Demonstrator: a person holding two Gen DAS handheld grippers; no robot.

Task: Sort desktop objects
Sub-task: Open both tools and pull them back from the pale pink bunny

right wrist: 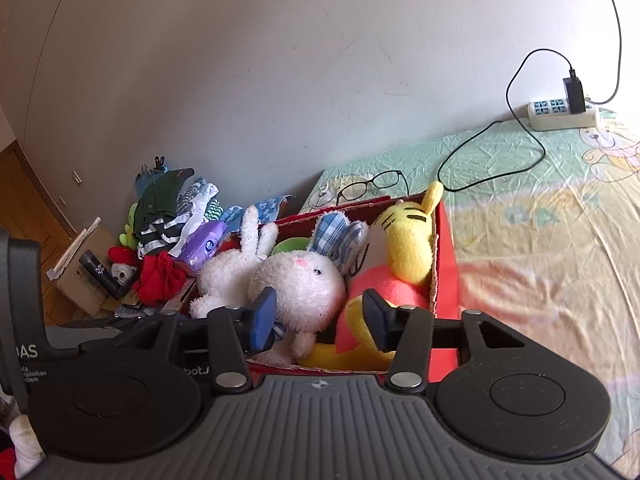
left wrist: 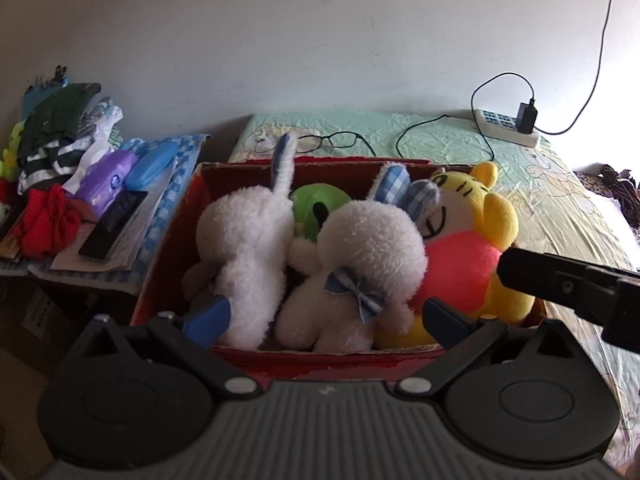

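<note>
A red cardboard box on the bed holds plush toys: two white rabbits, a green toy behind them and a yellow tiger in a pink top. My left gripper hangs open just above the near side of the box, its blue pads either side of the rabbits, holding nothing. My right gripper is open over the box's near right corner, nothing between its fingers. Its black body shows at the right of the left wrist view.
A cluttered side table stands left of the box with red cloth, a purple wipes pack, a black remote and piled clothes. Glasses, a power strip and a cable lie on the bedsheet.
</note>
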